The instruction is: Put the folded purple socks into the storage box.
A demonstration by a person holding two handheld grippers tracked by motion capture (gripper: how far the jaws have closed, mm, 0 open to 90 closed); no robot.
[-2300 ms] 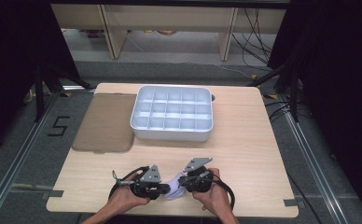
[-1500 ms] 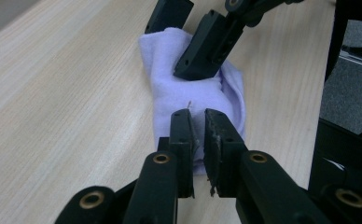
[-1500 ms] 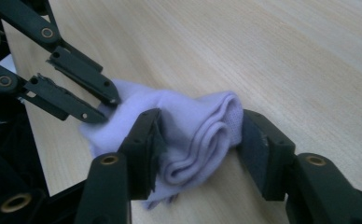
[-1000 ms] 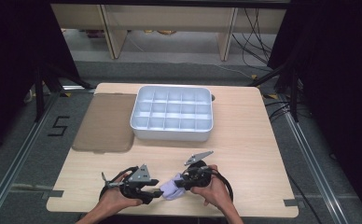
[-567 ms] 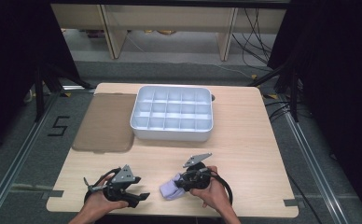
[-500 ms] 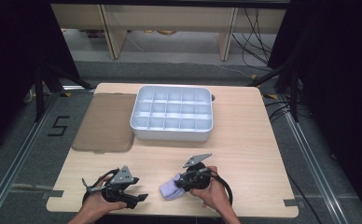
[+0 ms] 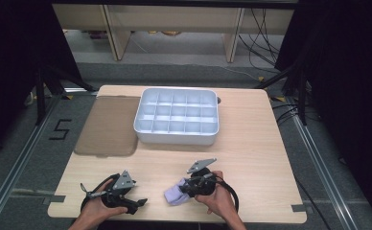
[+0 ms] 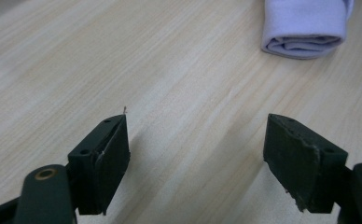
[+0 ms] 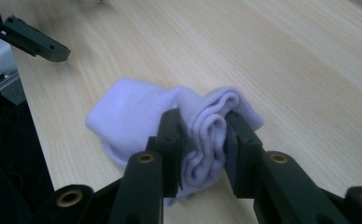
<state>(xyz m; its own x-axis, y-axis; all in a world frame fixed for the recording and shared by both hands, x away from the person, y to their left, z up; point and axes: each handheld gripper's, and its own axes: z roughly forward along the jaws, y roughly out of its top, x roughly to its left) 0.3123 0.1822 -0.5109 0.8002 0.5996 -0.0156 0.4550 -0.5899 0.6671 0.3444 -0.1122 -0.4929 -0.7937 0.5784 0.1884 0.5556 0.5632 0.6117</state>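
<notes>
A rolled pale lilac sock lies on the wooden table near its front edge. My right gripper is shut on the sock's folded end; in the right gripper view both pads of this gripper squeeze the bunched layers of the sock. My left gripper rests to the sock's left, apart from it. Its jaws have just been opening and stand wide, with only bare wood between them in the left gripper view. The sock lies beyond them at the upper right.
A white tray divided into several empty compartments stands at the table's middle back. To its left lies a flat brown mat. The front edge of the table runs just below both hands.
My left gripper has let go of the sock, drawn away to the left and opened wide. The right gripper has stayed in place, still closed on the sock.
</notes>
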